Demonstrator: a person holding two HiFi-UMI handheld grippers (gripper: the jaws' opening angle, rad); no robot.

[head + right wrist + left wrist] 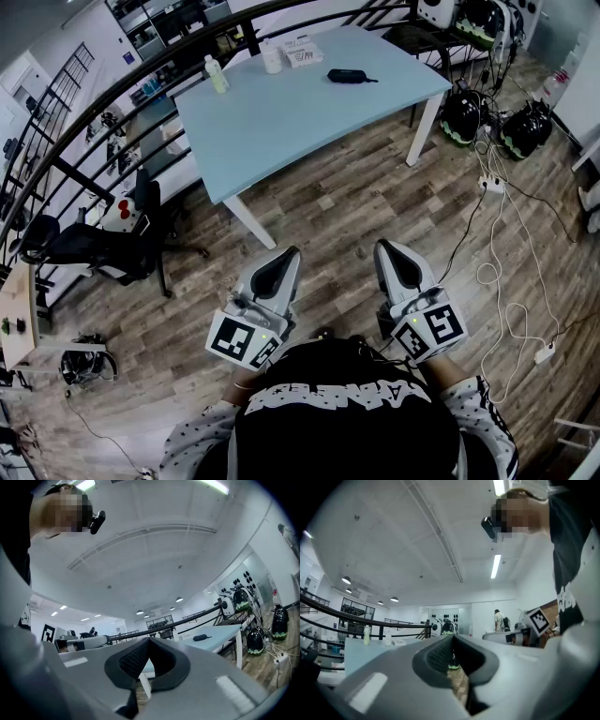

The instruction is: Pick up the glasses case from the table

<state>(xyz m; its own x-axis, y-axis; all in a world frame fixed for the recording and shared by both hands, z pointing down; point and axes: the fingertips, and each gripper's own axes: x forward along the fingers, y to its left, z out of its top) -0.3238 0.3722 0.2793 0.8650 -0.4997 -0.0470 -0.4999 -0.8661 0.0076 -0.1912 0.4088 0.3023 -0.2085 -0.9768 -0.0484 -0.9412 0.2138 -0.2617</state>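
The case (349, 76) is a small dark oblong with rounded ends. It lies flat near the far right corner of the smooth pale-blue counter (281, 131), well apart from the bottle (217, 74) and the flat box (303, 53) along the far edge. Both tools hang well short of it over the wood-plank floor (328, 211). The left tool (286, 255) and right tool (386, 247) have their grey jaws pinched together with nothing in them. There's open floor up to the counter's near corner, and loose cables (502, 272) snake along the right.

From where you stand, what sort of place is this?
Probably an open-plan office or lab: a pale blue table, a black office chair, and cables trailing over the wooden floor.
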